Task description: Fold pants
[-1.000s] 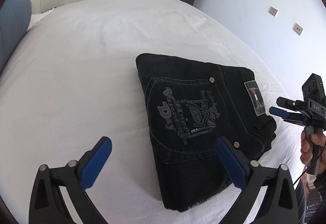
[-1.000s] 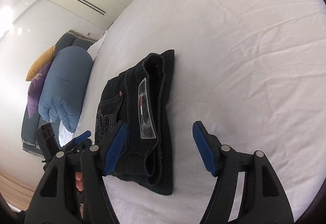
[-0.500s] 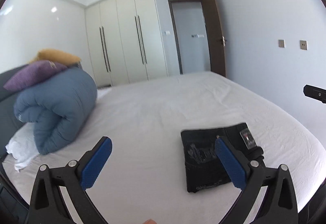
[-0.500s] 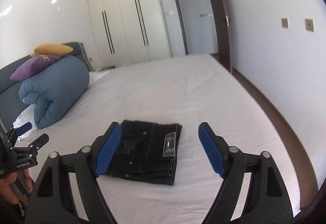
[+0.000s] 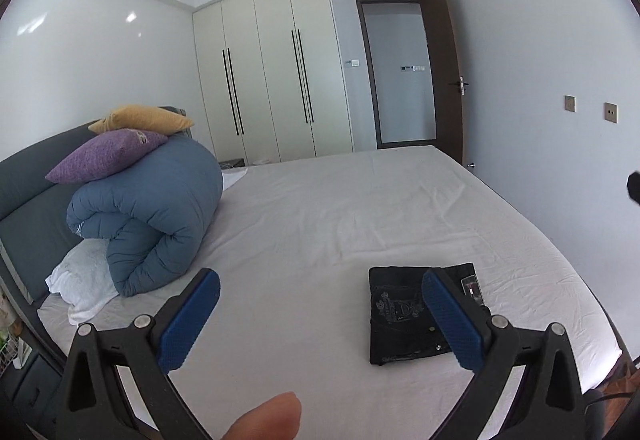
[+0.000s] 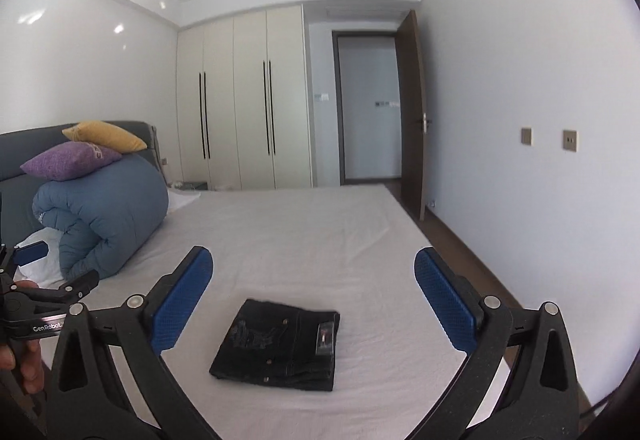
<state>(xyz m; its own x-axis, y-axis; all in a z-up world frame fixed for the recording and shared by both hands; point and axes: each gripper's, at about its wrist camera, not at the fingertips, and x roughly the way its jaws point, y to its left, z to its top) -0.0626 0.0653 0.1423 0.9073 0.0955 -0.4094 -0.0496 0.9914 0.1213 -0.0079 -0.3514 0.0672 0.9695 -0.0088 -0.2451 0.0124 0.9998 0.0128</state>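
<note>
Now, status check from both wrist cameras. The black jeans [image 6: 280,348] lie on the white bed sheet [image 6: 304,240] as a compact rectangular packet, back pocket embroidery and waistband label facing up, near the foot-side edge of the bed and well apart from the rolled blue duvet [image 6: 104,216] at the headboard end.

Left tool [image 5: 320,324]: jaws spread wide, nothing between the pads. In its own view the right-hand pad overlaps the jeans, but that is line of sight only; I read the tool as raised above the bed and clear of the cloth. A fingertip [image 5: 268,418] shows at the bottom edge of that view.

Right tool [image 6: 314,300]: its jaws have just been opening and now stand at full spread, empty. The jeans sit below and between the pads in the picture, untouched.

Judgement on progress: folding looks done. Edges are roughly square, layers stacked, no leg trailing out. Lower edge is slightly uneven. Nothing obvious left beyond, at most, a tidy-up press or carrying the packet away.
</note>
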